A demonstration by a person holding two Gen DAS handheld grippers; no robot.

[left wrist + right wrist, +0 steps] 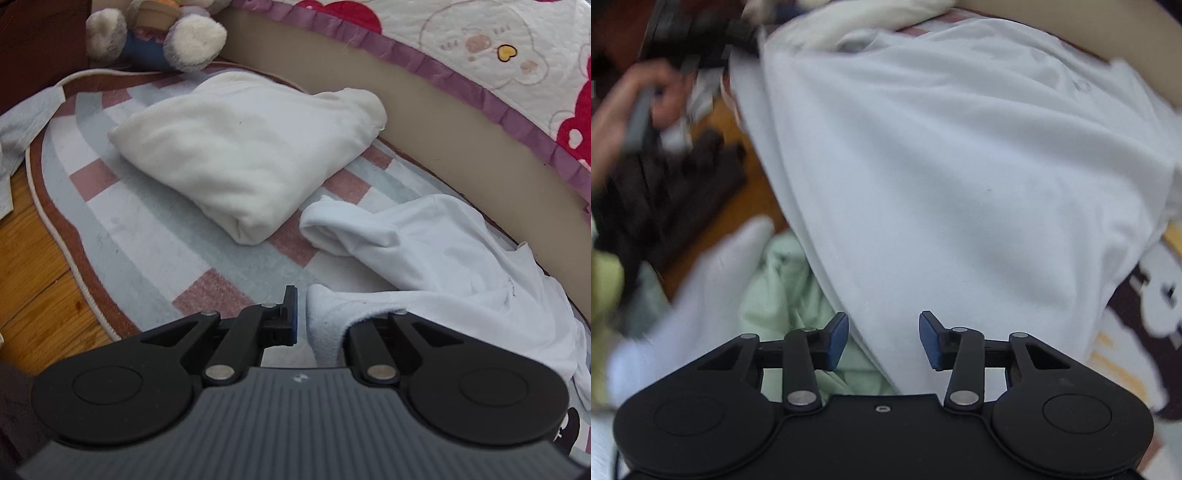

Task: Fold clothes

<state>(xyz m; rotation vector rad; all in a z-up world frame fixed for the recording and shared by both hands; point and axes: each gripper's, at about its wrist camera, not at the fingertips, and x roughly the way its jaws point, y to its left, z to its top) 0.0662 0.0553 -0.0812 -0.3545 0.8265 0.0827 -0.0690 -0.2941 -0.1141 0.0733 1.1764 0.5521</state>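
Observation:
A white shirt (443, 258) lies crumpled on the striped rug (147, 240) beside the bed. My left gripper (301, 317) is shut on the shirt's edge: cloth drapes over and hides its right finger, and the blue left pad presses close against it. A cream garment (240, 155) lies folded on the rug further ahead. In the right wrist view the white shirt (960, 166) is stretched wide and lifted toward the upper left. My right gripper (884, 339) hangs open just above its lower edge, with nothing between the pads.
A plush toy (159, 33) sits at the rug's far end. The bed's beige side (406, 110) and quilt (480, 48) border the right. Wooden floor (33, 266) lies left. A pale green garment (786, 288), a dark brown garment (672, 195) and a blurred hand (613, 110) show below.

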